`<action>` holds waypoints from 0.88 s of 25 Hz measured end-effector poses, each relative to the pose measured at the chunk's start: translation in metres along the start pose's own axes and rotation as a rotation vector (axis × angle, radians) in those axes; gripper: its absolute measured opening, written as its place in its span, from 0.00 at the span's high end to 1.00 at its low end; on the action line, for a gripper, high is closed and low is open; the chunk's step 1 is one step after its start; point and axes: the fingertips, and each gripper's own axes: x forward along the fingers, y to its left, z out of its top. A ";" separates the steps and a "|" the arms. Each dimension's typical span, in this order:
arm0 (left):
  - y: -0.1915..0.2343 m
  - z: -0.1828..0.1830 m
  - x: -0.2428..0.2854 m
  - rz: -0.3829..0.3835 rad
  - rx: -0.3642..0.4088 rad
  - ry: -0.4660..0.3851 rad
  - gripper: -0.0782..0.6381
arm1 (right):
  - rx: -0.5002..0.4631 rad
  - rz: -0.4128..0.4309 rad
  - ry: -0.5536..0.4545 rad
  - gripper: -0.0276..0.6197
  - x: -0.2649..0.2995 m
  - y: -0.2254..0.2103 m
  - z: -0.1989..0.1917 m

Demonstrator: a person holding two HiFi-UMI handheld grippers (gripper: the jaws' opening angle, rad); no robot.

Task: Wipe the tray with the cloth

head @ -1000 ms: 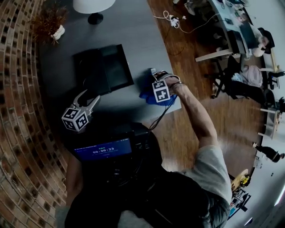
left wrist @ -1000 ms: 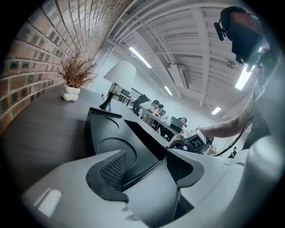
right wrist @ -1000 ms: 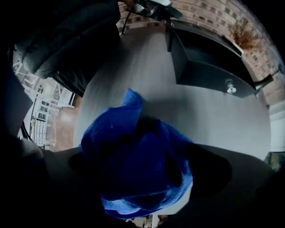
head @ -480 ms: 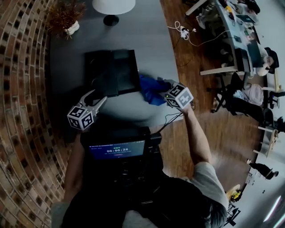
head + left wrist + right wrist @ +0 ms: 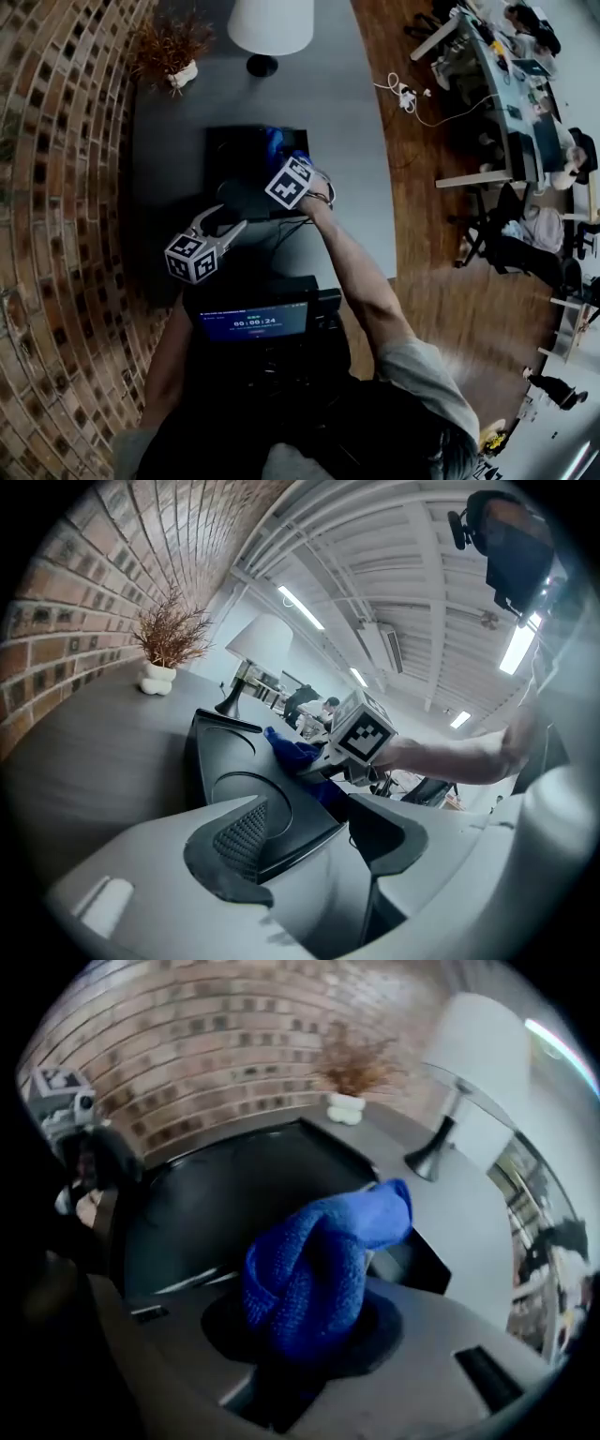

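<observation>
I'm holding the tray (image 5: 230, 164) by its near corner in my left gripper (image 5: 223, 221), while my right gripper (image 5: 284, 167) is clamping the cloth (image 5: 314, 1260) — both jaws just closing — so I'm pressing flat and sweeping edge to edge.

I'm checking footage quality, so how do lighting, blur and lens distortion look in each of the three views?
Head view: dim and underexposed, fisheye curving the brick wall, the black tray nearly lost in shadow. Left gripper view: brighter, ceiling lights glaring, round dark vignette, near jaws soft. Right gripper view: brick background soft, perhaps motion blur; the blue cloth is sharpest, edges dark.
</observation>
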 end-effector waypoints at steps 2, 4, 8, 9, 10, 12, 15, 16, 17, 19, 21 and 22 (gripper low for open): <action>0.000 0.001 0.000 0.000 -0.002 0.000 0.51 | -0.070 -0.009 -0.005 0.77 -0.001 -0.010 0.010; 0.000 0.002 0.000 0.002 -0.003 -0.002 0.51 | 0.044 -0.084 -0.086 0.77 0.000 -0.047 0.021; 0.000 0.004 0.000 0.008 -0.003 -0.005 0.51 | 0.168 -0.014 -0.133 0.77 0.014 -0.048 0.025; 0.000 0.004 0.000 0.008 -0.008 -0.006 0.51 | 0.125 0.066 -0.075 0.80 0.015 -0.030 0.019; 0.001 0.004 0.000 0.007 -0.013 -0.008 0.52 | 0.098 0.141 -0.011 0.80 0.015 -0.017 0.010; 0.003 0.005 -0.001 0.009 -0.018 -0.012 0.52 | 0.131 0.127 -0.006 0.80 0.015 -0.030 0.009; 0.005 0.004 -0.001 0.011 -0.018 -0.015 0.52 | 0.193 -0.050 -0.125 0.80 0.017 -0.075 0.031; 0.005 0.003 0.000 0.010 -0.019 -0.016 0.52 | 0.158 -0.030 -0.124 0.80 0.021 -0.069 0.034; 0.005 0.002 0.000 0.008 -0.020 -0.016 0.52 | 0.080 0.018 -0.103 0.80 0.024 -0.053 0.034; 0.003 0.001 0.000 0.005 -0.021 -0.014 0.52 | -0.146 0.159 -0.005 0.80 0.021 -0.013 0.023; 0.003 0.002 -0.001 0.003 -0.022 -0.016 0.52 | -0.289 0.254 0.074 0.80 0.014 0.006 0.009; 0.004 0.001 -0.001 0.004 -0.023 -0.018 0.52 | -0.266 0.230 0.070 0.80 0.015 -0.003 0.008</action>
